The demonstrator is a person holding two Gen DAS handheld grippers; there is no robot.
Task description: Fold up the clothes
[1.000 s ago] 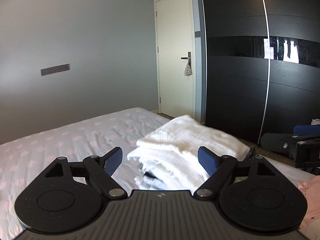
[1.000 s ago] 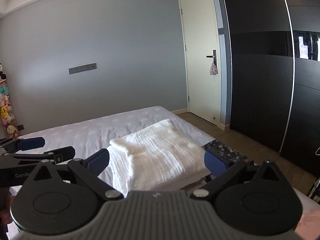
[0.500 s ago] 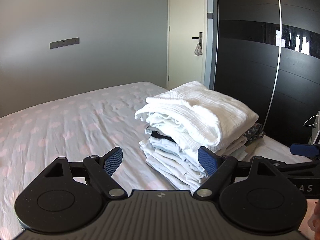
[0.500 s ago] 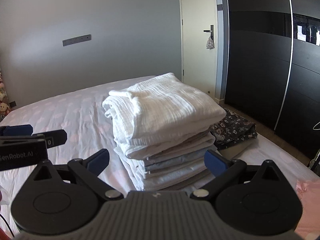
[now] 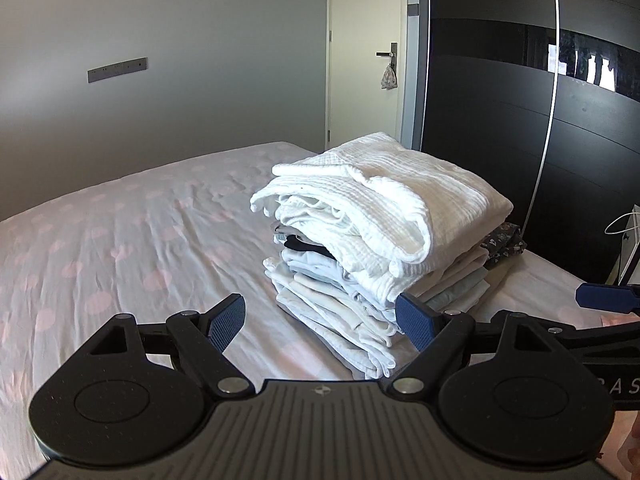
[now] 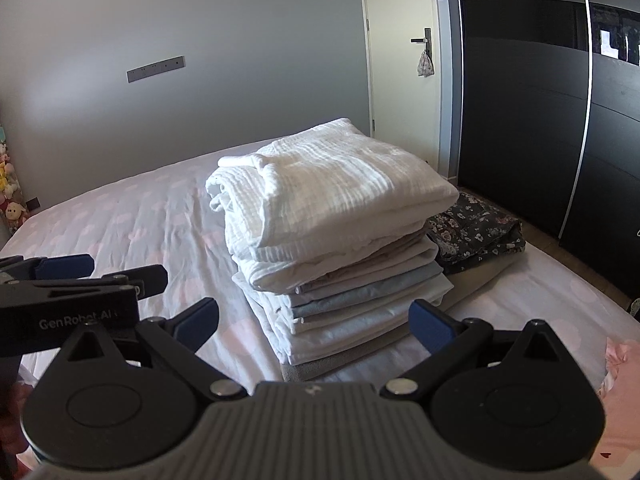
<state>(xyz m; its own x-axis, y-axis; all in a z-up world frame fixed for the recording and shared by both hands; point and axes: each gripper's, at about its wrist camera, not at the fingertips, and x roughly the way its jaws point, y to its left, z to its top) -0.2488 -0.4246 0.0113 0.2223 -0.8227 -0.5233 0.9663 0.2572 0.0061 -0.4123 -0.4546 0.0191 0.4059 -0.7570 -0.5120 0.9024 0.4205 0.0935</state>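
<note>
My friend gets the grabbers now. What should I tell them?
Left gripper: jaws open, holding nothing, low in front of the pile.
Right gripper: jaws open, holding nothing, also facing the pile.
The stack of folded clothes sits on the bed, white waffle piece on top.
A dark floral garment lies folded beside the stack.
Done: the stack looks finished.
Left: a pink garment at the right edge looks unfolded; probably next.
</note>
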